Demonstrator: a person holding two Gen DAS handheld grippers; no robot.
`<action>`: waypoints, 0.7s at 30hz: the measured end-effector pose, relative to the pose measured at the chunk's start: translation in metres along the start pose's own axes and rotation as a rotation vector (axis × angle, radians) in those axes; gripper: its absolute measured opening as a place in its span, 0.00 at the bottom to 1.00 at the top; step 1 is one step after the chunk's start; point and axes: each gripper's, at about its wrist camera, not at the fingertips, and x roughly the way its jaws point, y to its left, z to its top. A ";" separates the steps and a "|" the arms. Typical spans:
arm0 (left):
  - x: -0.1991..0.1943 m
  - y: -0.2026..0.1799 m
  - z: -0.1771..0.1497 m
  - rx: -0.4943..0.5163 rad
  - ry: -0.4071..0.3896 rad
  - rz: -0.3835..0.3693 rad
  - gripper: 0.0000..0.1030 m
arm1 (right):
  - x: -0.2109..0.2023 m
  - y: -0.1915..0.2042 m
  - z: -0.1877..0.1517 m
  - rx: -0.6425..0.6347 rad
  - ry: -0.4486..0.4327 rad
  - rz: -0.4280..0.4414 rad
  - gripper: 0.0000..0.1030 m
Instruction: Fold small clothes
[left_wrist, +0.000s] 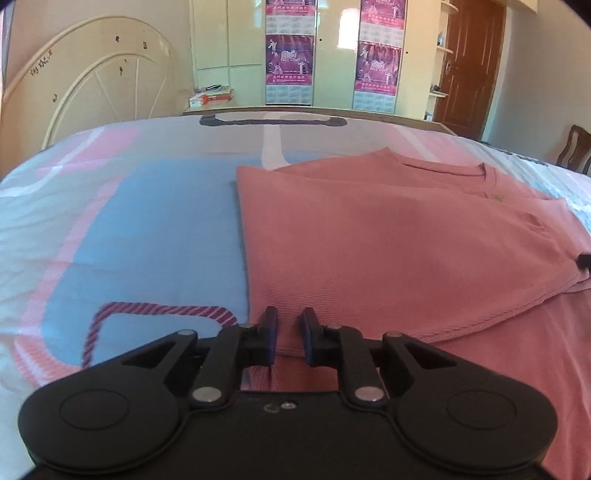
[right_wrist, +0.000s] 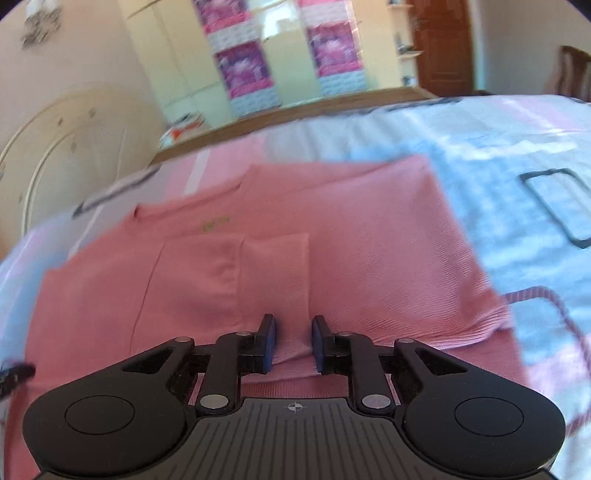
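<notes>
Left wrist view: left gripper (left_wrist: 290, 334) standing slightly parted over pink shirt (left_wrist: 388, 236) hem, gripping nothing; right gripper (right_wrist: 293, 343) likewise (sides already folded in); folding lengthwise remaining.

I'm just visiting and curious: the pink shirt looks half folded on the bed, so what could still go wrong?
The left hand-held gripper has only a narrow gap over the pink shirt's hem, so it may pinch one layer. The folded sleeve could slip open. Dragging might wrinkle the bedsheet.
</notes>
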 end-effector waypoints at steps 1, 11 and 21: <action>-0.004 -0.003 0.001 0.016 -0.019 0.006 0.16 | -0.007 0.002 0.002 -0.018 -0.038 -0.011 0.19; 0.005 -0.030 0.018 0.052 -0.029 -0.016 0.25 | 0.007 0.025 0.006 -0.121 0.004 0.043 0.19; 0.100 0.018 0.097 -0.036 0.007 -0.038 0.30 | 0.088 0.048 0.057 -0.229 0.061 0.020 0.19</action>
